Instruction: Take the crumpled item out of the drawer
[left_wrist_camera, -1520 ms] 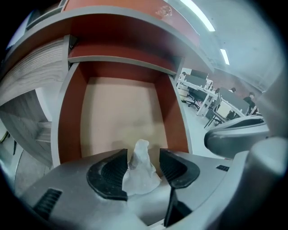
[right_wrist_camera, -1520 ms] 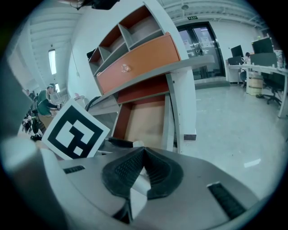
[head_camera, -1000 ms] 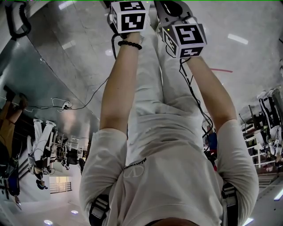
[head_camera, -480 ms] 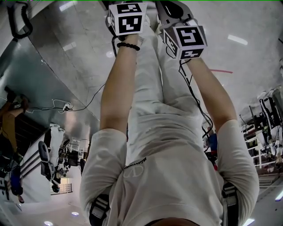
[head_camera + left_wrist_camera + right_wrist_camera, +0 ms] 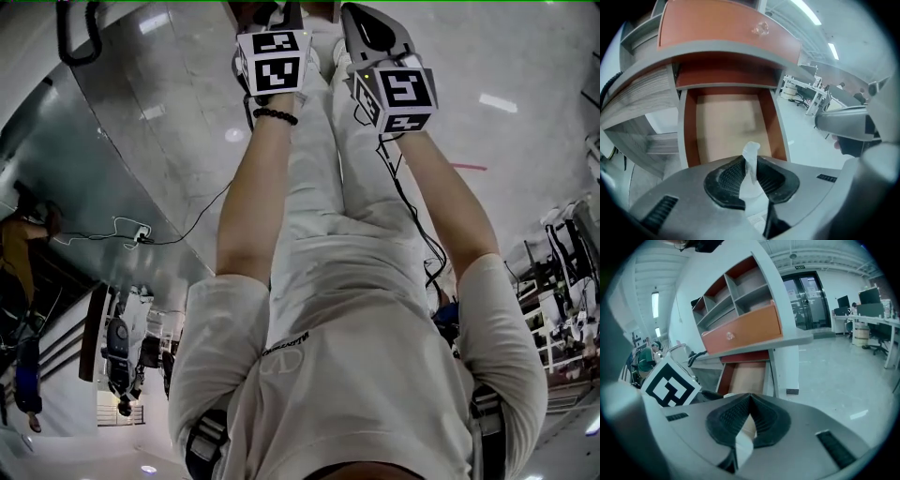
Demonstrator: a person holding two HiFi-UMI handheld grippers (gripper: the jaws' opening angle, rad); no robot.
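In the left gripper view, the crumpled item (image 5: 751, 151) is a small white wad of paper. My left gripper (image 5: 751, 163) is shut on it, and its tip sticks up between the black pads. Beyond it the drawer (image 5: 723, 123) stands pulled out under the desk top, its pale floor bare. My right gripper (image 5: 749, 401) is shut with its pads touching and nothing between them; it points at the same drawer (image 5: 749, 376). The head view shows only the left marker cube (image 5: 275, 58) and the right marker cube (image 5: 396, 86), side by side at the top.
An orange drawer front with a clear knob (image 5: 760, 29) sits above the open drawer. A grey shelf unit (image 5: 736, 287) rises over the desk. Office desks and chairs (image 5: 867, 319) and glass doors (image 5: 808, 296) lie to the right. Cables trail on the floor (image 5: 141, 230).
Both marker cubes sit slightly differently in the head view, the left one a little lower. The arms stay stretched forward, close together. The background at left has shifted.
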